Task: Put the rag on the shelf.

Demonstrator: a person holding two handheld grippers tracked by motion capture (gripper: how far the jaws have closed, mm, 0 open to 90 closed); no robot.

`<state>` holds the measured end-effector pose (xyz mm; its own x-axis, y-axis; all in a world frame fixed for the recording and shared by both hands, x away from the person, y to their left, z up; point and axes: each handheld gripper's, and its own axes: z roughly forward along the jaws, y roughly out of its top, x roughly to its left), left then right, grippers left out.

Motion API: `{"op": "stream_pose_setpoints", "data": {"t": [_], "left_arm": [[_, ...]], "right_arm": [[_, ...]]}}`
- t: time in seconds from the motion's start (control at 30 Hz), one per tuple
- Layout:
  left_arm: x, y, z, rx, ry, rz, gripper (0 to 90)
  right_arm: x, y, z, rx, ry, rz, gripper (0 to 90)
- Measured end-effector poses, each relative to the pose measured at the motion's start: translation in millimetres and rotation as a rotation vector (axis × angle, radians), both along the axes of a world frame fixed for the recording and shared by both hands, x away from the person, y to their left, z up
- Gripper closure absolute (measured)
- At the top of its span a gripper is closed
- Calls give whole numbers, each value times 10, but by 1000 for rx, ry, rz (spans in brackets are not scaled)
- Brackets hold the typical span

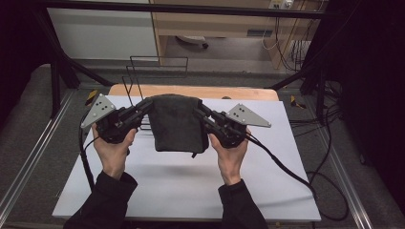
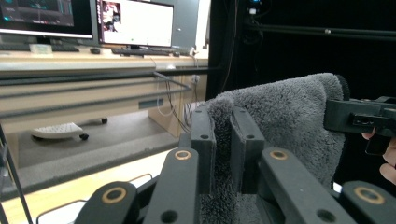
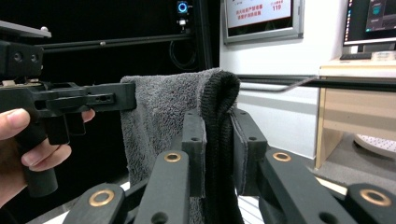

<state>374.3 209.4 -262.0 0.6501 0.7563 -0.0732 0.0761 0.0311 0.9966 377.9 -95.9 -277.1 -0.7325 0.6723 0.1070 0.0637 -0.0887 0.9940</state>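
Both the left gripper and right gripper pinch the grey towel tight by its top corners above the table, so a loose pinch could drop it.

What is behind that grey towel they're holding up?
Behind the grey towel, held up by the left tongs and right tongs, a thin black wire rack stands on a wooden board. The towel hides the rack's lower middle.

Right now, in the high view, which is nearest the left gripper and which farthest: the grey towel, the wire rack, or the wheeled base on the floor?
1. Grey towel: clamped in the left gripper.
2. Wire rack: just behind.
3. Wheeled base: far back, under the desk.
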Motion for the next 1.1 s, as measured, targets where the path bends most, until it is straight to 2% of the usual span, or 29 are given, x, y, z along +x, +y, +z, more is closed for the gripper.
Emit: {"op": "stream_pose_setpoints", "data": {"t": [0.47,1.1], "left_arm": [[71,128,221,-48,-42,42,811],[181,274,582,-77,-98,82,811]], "right_arm": [[95,196,255,13,-51,-8,781],[238,408,636,18,-110,-20,781]]}}
